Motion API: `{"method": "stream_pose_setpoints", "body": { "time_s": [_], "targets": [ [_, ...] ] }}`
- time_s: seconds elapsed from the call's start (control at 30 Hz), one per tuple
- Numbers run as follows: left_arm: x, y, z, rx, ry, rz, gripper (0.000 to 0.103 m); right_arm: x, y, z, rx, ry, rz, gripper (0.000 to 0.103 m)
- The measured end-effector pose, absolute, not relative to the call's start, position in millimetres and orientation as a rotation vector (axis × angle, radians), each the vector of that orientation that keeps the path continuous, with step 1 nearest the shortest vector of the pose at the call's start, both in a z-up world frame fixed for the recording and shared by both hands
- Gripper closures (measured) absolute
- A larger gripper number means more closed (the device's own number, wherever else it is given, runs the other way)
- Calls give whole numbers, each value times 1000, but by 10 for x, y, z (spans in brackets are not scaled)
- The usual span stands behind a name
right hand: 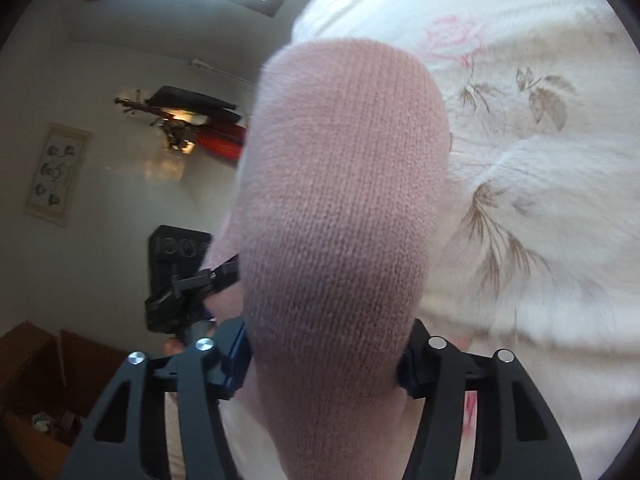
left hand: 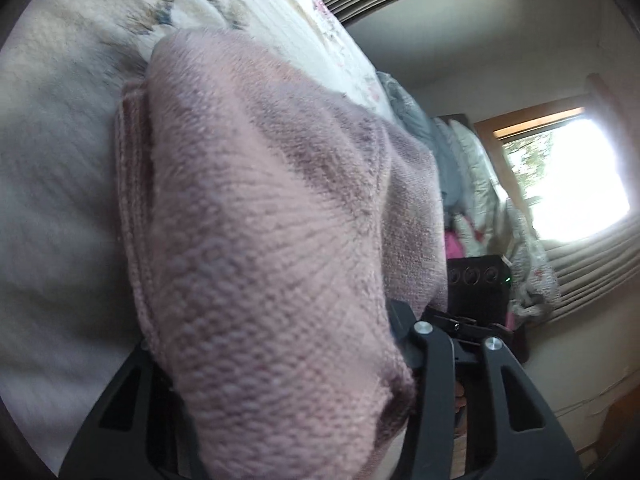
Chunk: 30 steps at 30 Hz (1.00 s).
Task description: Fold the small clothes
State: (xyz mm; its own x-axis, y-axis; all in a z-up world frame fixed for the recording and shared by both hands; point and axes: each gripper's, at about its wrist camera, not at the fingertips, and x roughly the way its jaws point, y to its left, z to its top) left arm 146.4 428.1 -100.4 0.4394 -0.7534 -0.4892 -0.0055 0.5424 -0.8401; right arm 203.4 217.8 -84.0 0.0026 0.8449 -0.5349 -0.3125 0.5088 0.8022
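Filling both views, pink knit garment (left hand: 256, 216); wall picture (right hand: 56, 174) right-view only

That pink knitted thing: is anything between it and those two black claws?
Nothing visible. The pink knit garment is already pinched in both the left gripper and right gripper, their jaws closed on the cloth, lifted over the floral bedspread.

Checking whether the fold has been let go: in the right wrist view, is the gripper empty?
No: the right gripper is closed on the pink knit garment, which bulges out between its jaws.
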Motion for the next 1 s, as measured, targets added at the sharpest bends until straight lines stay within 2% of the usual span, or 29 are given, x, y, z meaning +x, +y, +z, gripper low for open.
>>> {"method": "stream_pose_setpoints", "body": {
  "time_s": [0.2,0.4,0.53,0.73,0.93,1.0],
  "targets": [
    [1080,3601,-709,-851,1010,-631,59,1656,1533,-541,526,1242,983,46],
    [790,2890,-733,-791,1007,-671,59,1296,765,-427,503,1231,961,46],
    [736,2492,-957,-770,1060,-668,59,1154,377,-602,533,1254,911,46],
    [727,2314,-1309,-736,1104,-621,59,1113,268,-1061,600,1299,862,45],
    [672,2253,-1356,-659,1068,-600,55,1114,241,-1284,625,1281,874,39],
    [655,2207,-1327,-636,1066,-587,53,1127,290,-1261,629,1288,873,34]
  ]
}}
